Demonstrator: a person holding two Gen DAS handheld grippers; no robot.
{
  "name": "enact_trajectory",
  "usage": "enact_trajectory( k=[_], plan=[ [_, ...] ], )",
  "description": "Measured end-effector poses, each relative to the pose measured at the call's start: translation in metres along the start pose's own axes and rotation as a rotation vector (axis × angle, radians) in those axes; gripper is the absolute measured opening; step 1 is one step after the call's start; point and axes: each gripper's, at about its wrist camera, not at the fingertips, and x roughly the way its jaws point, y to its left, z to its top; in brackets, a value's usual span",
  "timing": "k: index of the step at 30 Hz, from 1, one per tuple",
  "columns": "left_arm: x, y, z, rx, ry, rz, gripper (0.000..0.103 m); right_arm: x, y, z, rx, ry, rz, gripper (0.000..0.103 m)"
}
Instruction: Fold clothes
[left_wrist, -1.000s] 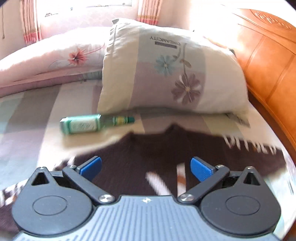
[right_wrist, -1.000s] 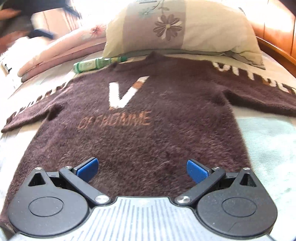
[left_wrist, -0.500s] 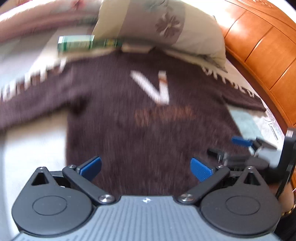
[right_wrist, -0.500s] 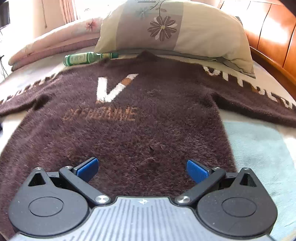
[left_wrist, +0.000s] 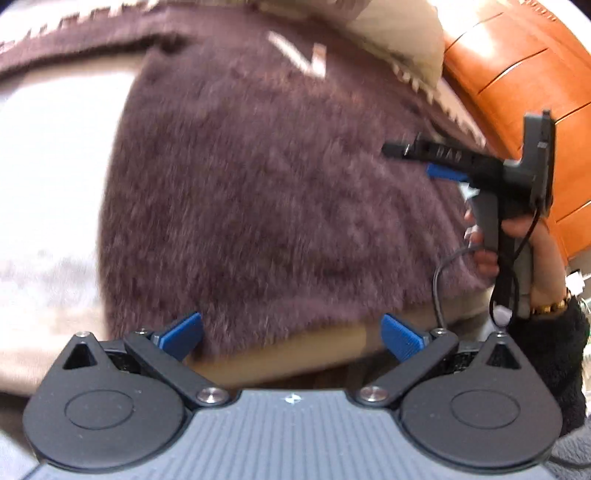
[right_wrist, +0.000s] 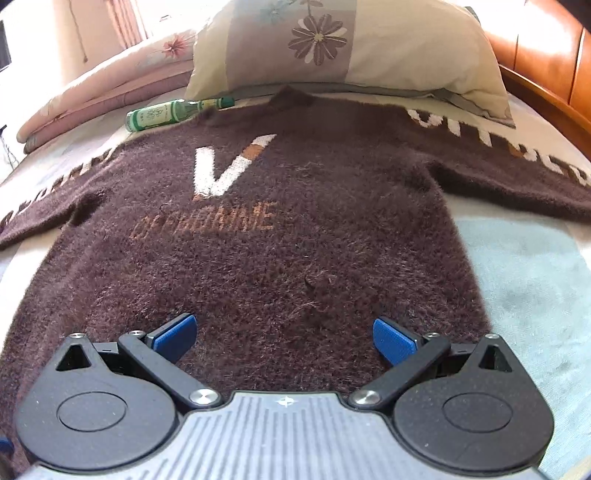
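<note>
Over the sweater (left_wrist: 258, 177) hem, left tool (left_wrist: 291, 336) has dropped closer.

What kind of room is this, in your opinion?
Most likely a bedroom: the brown sweater lies spread on a bed with a floral pillow, a folded quilt and a wooden headboard.

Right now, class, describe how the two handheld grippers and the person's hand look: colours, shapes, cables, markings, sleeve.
Each gripper, left and right, has blue ribbed fingertip pads on black link arms, two round black discs with silver screws, and a grey ridged body bearing a small white star mark. Seen from the left camera, the right one has a grey handle with a thin black cable. The hand wears a gold bracelet and fuzzy black sleeve.
</note>
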Motion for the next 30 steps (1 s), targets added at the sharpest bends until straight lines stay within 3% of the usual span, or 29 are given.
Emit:
enact_trajectory(
  k=[4,8,11,15,17,26,30],
  plan=[
    [0.011,-0.001,0.005,0.003,-0.03,0.044,0.102,-0.001,0.0,-0.002,-0.019,-0.007,0.005,0.103],
    [0.012,-0.015,0.01,0.124,-0.161,0.136,0.102,-0.006,-0.003,-0.009,-0.05,-0.015,0.059,0.103],
    [0.03,-0.024,0.013,0.2,-0.163,0.24,0.102,-0.013,0.002,-0.019,-0.112,-0.018,0.115,0.103],
    [0.033,-0.032,-0.001,0.309,-0.157,0.311,0.102,-0.019,0.009,-0.039,-0.185,0.002,0.07,0.103],
    [0.028,-0.03,-0.008,0.318,-0.159,0.308,0.102,-0.02,0.006,-0.051,-0.17,0.025,0.021,0.103],
    [0.012,-0.024,0.0,0.214,-0.2,0.245,0.102,-0.032,0.004,-0.078,-0.127,-0.06,-0.034,0.103],
    [0.02,-0.03,0.012,0.237,-0.217,0.278,0.102,-0.031,0.004,-0.077,-0.129,-0.052,-0.034,0.103]
  ],
)
